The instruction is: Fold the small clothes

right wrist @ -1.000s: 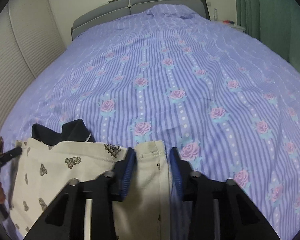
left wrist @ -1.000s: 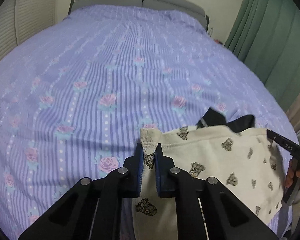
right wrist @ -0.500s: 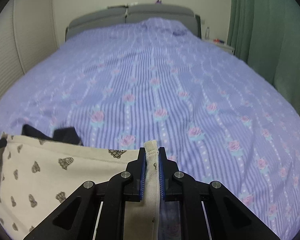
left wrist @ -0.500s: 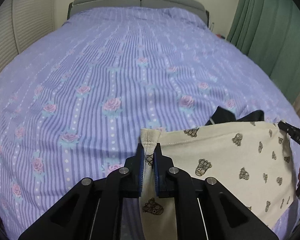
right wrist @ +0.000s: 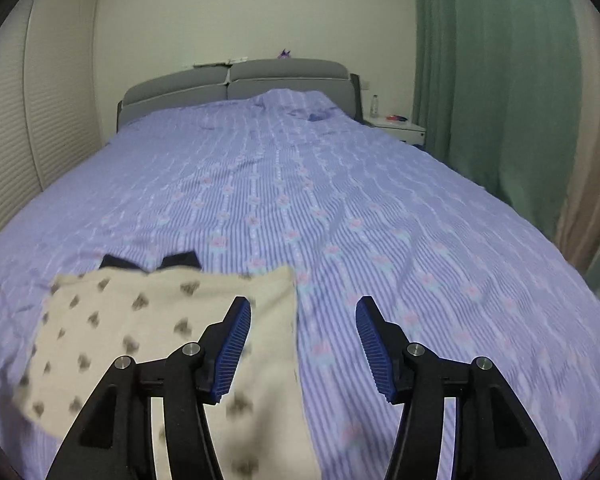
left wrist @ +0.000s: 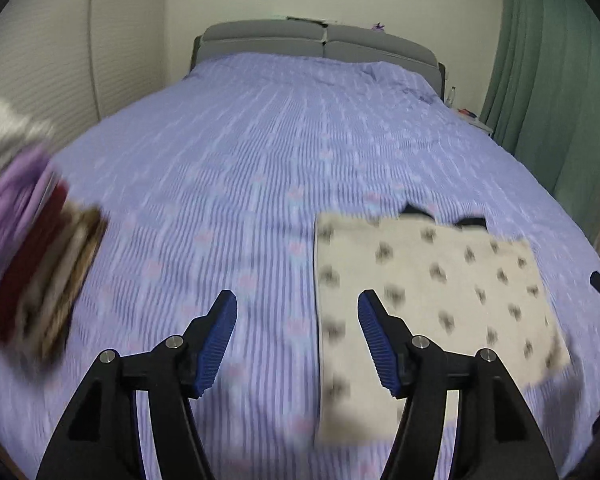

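— Clothes: what are the grippers doing?
— The left gripper (left wrist: 298, 334) and right gripper (right wrist: 303, 342) are both opening, nothing between their jaws.
— And the cream printed garment (left wrist: 432, 280)?
— It is lying flat on the striped purple bedspread (left wrist: 260, 160), with a dark piece (right wrist: 180, 260) peeking out at its far edge. A blurred stack of folded clothes (left wrist: 32, 264) is sitting to the left.

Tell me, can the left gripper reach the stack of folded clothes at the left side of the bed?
Probably yes: the left gripper, jaws opening and empty, has only bare bedspread between it and the stack.
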The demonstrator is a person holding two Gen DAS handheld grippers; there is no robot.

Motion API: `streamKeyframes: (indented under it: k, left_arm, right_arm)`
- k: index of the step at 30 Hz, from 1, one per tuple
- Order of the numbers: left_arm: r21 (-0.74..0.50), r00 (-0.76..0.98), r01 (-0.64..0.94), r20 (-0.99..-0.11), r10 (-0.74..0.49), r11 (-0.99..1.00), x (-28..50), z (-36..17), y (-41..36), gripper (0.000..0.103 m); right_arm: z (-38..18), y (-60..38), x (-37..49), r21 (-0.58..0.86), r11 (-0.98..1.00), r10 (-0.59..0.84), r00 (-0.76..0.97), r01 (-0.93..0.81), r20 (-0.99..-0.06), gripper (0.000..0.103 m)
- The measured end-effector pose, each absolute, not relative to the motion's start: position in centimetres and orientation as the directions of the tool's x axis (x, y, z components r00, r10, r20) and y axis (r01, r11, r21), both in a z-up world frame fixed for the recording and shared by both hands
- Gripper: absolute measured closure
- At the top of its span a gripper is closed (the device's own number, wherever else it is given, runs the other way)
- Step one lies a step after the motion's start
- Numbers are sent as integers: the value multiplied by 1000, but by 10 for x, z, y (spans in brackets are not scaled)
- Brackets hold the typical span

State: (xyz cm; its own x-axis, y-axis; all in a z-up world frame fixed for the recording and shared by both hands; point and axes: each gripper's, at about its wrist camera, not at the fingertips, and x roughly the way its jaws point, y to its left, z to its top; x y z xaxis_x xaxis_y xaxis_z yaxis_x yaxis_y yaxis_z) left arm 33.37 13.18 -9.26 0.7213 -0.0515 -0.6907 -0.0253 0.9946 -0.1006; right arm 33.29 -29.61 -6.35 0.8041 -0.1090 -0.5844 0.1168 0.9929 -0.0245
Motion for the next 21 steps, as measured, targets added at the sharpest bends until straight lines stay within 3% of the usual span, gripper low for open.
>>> streamKeyframes:
  k: [4, 10, 15, 21]
  left_arm:
    - [-122, 697, -44, -715, -57, 992, 292, -117, 135, 41]
    - [-321, 641, -105, -746, -182, 941, 267, -154, 144, 41]
    - [-492, 616, -140, -723, -313, 859, 269, -173, 146, 41]
    - [-574, 605, -147, -696, -386, 805, 285, -187, 139, 42]
  right_arm:
    - [-84, -305, 286, 48, 986, -99, 796, 158, -598, 46]
    - [-132, -318, 250, 231, 954, 12, 741, 193, -671, 46]
    - [-153, -319, 238, 375, 903, 104, 742, 208, -662, 46]
    - [-169, -322, 251, 481, 845, 167, 738, 235, -654, 46]
